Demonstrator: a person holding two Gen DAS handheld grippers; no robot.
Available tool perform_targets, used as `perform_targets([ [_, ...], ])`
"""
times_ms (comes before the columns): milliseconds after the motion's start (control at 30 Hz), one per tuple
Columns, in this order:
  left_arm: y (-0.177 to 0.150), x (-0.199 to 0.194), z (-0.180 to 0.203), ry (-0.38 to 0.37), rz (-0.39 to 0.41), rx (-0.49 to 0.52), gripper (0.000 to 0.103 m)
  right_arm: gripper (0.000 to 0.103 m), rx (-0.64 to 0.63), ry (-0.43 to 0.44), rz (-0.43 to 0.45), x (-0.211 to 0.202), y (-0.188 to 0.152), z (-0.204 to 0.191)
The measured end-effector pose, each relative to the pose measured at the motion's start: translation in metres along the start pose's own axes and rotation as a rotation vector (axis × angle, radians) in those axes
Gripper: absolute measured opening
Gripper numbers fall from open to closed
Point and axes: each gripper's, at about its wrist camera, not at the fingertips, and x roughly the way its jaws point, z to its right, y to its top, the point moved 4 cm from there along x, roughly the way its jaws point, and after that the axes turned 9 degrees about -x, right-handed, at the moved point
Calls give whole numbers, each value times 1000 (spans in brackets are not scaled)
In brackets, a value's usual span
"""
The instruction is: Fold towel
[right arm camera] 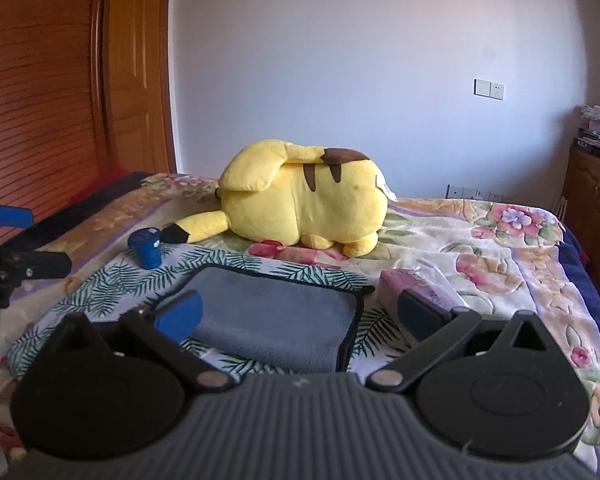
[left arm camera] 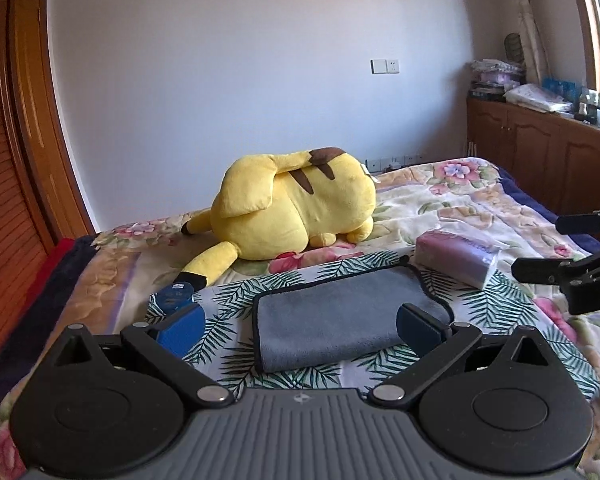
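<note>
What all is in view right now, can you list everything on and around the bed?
towel: one, grey with dark edging, folded, on the leaf-print cloth
leaf-print cloth: one, white and green, spread on the bed under the towel
plush toy: one, yellow with brown stripes, lying on the bed beyond the towel
tissue pack: one, purple, right of the towel
small container: one, blue, left of the towel
floral bedspread: one, cream with pink flowers, covering the bed
wooden cabinets: brown, along the right wall
left hand-held gripper: black with blue pads, open, over the towel
right hand-held gripper: black with blue pads, open, over the towel's right edge
</note>
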Motion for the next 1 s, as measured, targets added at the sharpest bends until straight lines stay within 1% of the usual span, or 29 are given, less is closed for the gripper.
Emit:
perform_targets([
  [200, -9, -29, 3, -1, 13, -28, 103, 103, 0, 5, -1, -23, -7, -9],
  [367, -25, -44, 5, -4, -2, -49, 103, 103, -10, 15, -8, -39, -15, -21],
  [400, -30, -47, 5, 5, -2, -47, 103, 103, -11, 18, -11, -42, -17, -23],
  [467, -39, -51, 6, 38, 5, -32, 103, 103, -12, 22, -13, -49, -21, -29],
  [500, -42, -51, 5, 42, 4, -31, 103, 103, -8, 25, -14, -52, -24, -31],
  [633, -56, -54, 3, 34, -21, -55, 103, 103, 14, 33, -16, -64, -31, -40],
  [1000, -100, -60, 11, 9, -79, -67, 103, 103, 34, 34, -32, -80, -53, -58],
])
